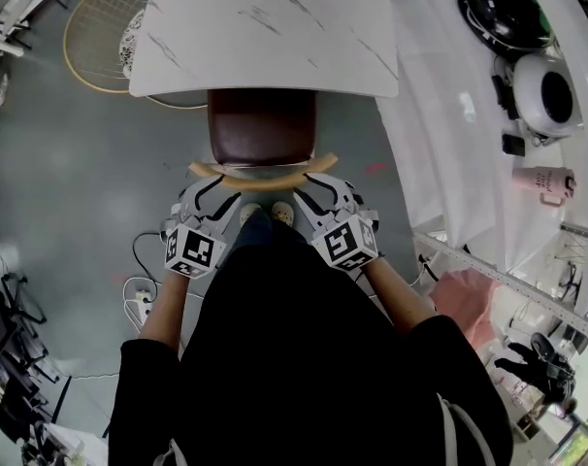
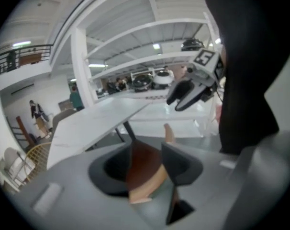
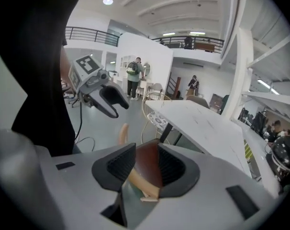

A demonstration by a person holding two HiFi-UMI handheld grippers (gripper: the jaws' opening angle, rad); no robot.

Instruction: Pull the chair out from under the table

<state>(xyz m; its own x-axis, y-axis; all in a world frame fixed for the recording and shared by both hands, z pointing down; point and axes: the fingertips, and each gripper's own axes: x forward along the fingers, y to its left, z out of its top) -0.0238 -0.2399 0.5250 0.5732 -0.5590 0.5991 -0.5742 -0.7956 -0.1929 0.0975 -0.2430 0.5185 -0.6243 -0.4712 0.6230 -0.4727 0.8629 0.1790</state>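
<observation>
Chair (image 1: 263,124) is parked with its brown seat partly tucked under the near edge of the white marble-pattern surface (image 1: 275,27); only the rear of the seat and the curved light-wood backrest (image 1: 263,172) stick out toward the person. Left hand-held gripper (image 1: 216,194) is positioned at the left end of the backrest, right hand-held gripper (image 1: 318,190) at the right end, both angled down. Left gripper view: jaws are spread, and the end of the wood rail and the brown seat are seen in the gap; no pad is seen pressing on the rail. Right gripper view: jaws are also spread, though less widely, with the rail running through the gap and the ribbed pads standing off it. So nothing is pinched by either one. A cube with square black-and-white markers is carried on each, left cube (image 1: 195,250) and right cube (image 1: 345,243); patterns only, no text. On the white shelf (image 1: 420,115) at the right, a black pot (image 1: 507,8), a white rice cooker (image 1: 546,90) and a pink bottle (image 1: 544,183) are stored; dark print is visible on the bottle but is too small to be read. A round wire-frame chair (image 1: 100,37) is seen beyond the surface's far left corner, and a power strip (image 1: 139,307) lies on the grey floor (image 1: 61,183).
</observation>
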